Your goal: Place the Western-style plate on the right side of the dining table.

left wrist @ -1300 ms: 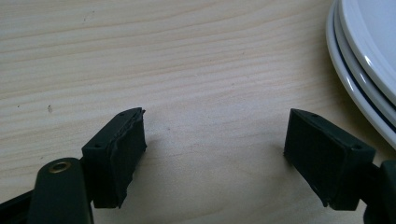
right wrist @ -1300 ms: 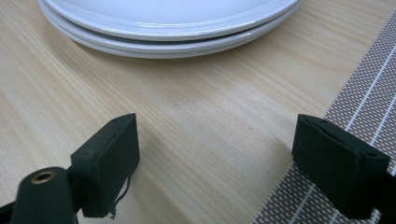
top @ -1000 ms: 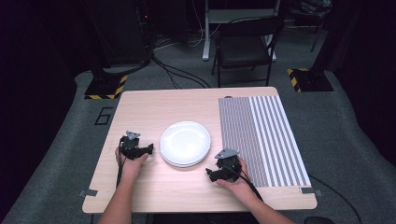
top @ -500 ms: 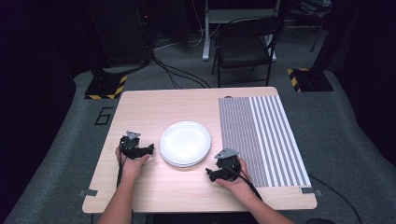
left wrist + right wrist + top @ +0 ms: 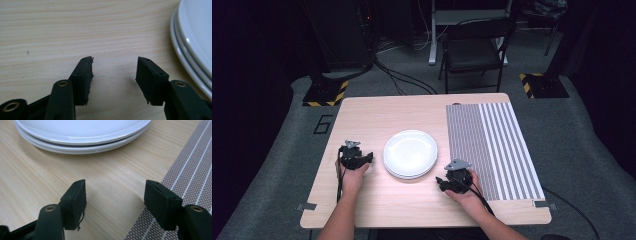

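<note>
stacked plates (image 5: pixel 410 153) mid-table (image 5: pixel 377 112), between both grippers (placemat (image 5: pixel 492 147) to their right)

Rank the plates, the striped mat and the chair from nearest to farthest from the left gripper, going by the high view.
From the left gripper, whose empty jaws have just been closing:
1. Plates, stacked just beside it toward the table's middle.
2. Striped mat, beyond the plates on the table's right side.
3. Chair, on the floor past the far edge.
</note>
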Motion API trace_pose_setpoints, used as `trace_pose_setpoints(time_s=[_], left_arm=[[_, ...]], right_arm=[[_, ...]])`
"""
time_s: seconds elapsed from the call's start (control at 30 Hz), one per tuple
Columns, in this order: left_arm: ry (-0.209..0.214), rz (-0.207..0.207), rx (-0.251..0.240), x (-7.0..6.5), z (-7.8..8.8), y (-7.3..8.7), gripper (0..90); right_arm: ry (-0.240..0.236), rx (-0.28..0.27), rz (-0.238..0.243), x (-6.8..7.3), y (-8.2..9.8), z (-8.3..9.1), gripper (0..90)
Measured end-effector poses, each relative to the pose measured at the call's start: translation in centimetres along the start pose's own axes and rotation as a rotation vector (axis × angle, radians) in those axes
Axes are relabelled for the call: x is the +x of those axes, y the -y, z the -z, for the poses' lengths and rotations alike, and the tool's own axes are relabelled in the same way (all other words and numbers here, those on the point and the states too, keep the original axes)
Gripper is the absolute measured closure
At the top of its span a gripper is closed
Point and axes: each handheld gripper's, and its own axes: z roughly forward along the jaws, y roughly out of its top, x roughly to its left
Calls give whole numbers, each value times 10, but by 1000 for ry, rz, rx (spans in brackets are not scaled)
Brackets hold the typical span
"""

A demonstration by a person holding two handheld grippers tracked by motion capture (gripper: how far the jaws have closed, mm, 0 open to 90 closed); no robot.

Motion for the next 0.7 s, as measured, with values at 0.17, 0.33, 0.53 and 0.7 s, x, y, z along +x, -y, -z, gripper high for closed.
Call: trace_pose_setpoints(time_s=[0.17,0.33,0.53,0.7], left_arm=[[63,41,-47,-14,15,-17,506],[103,105,-60,-21,20,-31,559],[173,179,-143,-28,21,-40,587],[202,179,-126,-29,14,-37,610]], right_arm=[[-24,8,-66,-8,-2,4,395],[-16,-10,-106,-13,-8,9,411],[-8,-31,-134,-18,-17,13,424],[0,-42,-143,-21,-25,14,449]])
